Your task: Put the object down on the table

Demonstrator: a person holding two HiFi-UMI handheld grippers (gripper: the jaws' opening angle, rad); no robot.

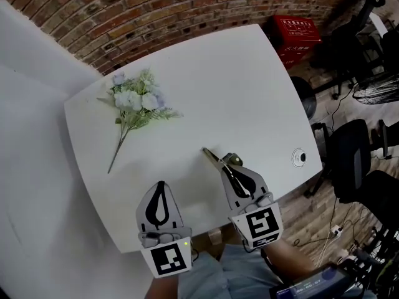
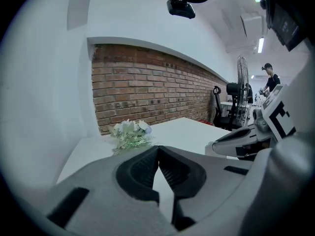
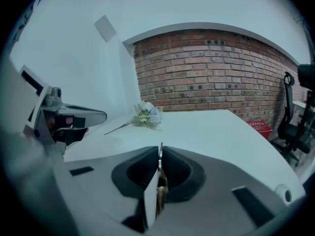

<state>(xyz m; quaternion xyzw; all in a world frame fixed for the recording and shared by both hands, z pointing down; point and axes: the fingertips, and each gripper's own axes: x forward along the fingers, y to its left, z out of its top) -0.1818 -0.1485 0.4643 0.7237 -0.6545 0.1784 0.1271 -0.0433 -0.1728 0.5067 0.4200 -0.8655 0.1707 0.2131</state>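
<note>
My right gripper [image 1: 228, 166] is shut on a thin, flat, brass-coloured object [image 1: 211, 157] whose end sticks out past the jaws toward the table's middle. In the right gripper view the object [image 3: 159, 181] shows edge-on, pinched between the dark pads just above the white table [image 1: 237, 92]. Beside it, over the near table edge, my left gripper [image 1: 161, 187] is shut with nothing in it; its tips [image 2: 158, 149] meet. A bunch of artificial white flowers [image 1: 137, 101] lies at the far left of the table, its stem pointing toward me.
A round cable port [image 1: 300, 157] sits near the table's right edge. A red crate [image 1: 294, 35] stands by the brick wall [image 1: 156, 11]. Black office chairs [image 1: 352, 157] and a fan [image 1: 378, 92] crowd the floor to the right. A person [image 2: 269, 78] stands far off.
</note>
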